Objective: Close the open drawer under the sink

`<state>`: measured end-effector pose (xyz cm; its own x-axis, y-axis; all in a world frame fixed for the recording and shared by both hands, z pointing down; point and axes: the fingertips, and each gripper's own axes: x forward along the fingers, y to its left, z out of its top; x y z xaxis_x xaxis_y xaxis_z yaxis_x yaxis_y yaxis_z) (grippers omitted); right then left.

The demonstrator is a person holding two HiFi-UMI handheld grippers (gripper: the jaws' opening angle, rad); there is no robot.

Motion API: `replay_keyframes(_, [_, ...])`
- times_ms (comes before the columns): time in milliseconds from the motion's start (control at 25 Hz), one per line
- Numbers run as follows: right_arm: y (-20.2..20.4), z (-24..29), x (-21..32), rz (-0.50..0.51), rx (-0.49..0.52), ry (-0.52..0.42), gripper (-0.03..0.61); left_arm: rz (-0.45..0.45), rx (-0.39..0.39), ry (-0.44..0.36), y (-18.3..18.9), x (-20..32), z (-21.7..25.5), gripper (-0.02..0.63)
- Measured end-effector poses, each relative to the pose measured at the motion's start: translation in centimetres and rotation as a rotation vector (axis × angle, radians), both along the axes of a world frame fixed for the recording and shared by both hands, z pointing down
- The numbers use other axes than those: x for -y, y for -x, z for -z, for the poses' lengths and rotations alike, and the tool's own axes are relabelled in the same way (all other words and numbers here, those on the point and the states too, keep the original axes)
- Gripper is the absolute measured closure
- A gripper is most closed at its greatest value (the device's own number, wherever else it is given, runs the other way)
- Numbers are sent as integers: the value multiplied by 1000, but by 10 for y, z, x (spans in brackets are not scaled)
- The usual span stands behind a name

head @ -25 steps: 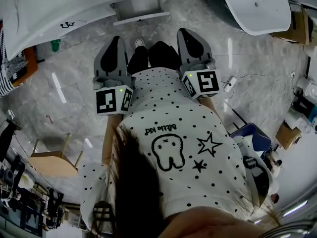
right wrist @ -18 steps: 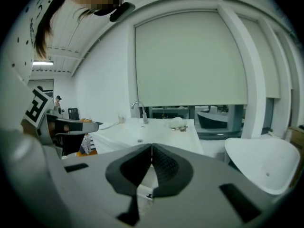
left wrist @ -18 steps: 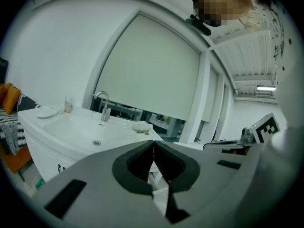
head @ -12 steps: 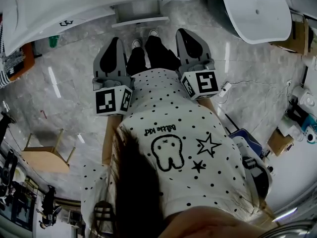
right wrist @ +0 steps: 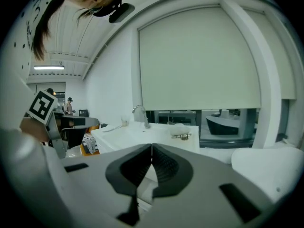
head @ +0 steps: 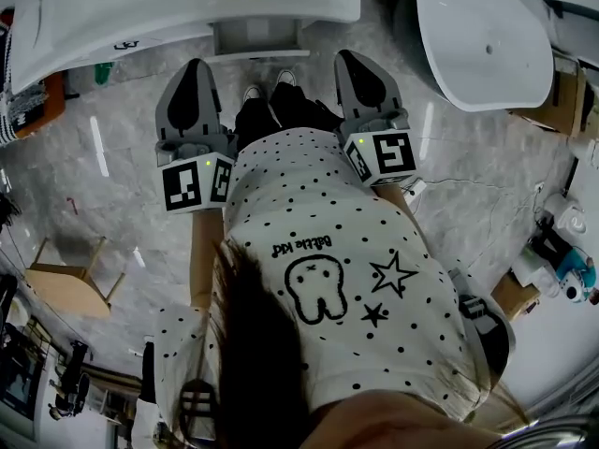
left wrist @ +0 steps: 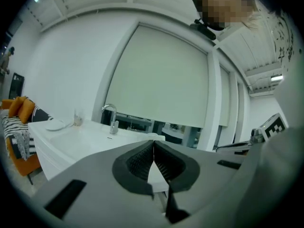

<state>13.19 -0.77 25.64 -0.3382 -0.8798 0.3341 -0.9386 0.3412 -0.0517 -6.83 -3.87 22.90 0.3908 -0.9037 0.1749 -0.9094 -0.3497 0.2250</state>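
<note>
- Left gripper: head view shows it held out over the floor, left of the person's shoes. Its own view shows the jaws pressed together with nothing between them.
- Right gripper: held out to the right of the shoes. Its own view shows the jaws meeting at the tip, empty.
- Drawer: seen clearly only from the head view. It is pulled out from under the white counter, ahead of the shoes and between the lines of the two grippers, touched by neither. What is inside cannot be made out.
- Counter top, gripper views only: curved faucet, flat plate and a glass beside it. The right gripper view adds a small heap of objects near the counter's end, too small to identify.
- Pale roller blind behind the counter, seen from the gripper views only.
- Orange cushions at the counter's far left.
- Grey marbled floor, glossy.
- Wooden stool, left, well apart.
- White tub, upper right.
</note>
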Motion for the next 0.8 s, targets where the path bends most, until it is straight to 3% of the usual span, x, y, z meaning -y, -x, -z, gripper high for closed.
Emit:
replay_keyframes(440, [-43,3,18,5,-19,-46,565,105,27,8,-7,5,-13,606])
replay_keyframes(800, [-40,5,26,23,-10,-53,566,96,47,15,-7,8,-11,606])
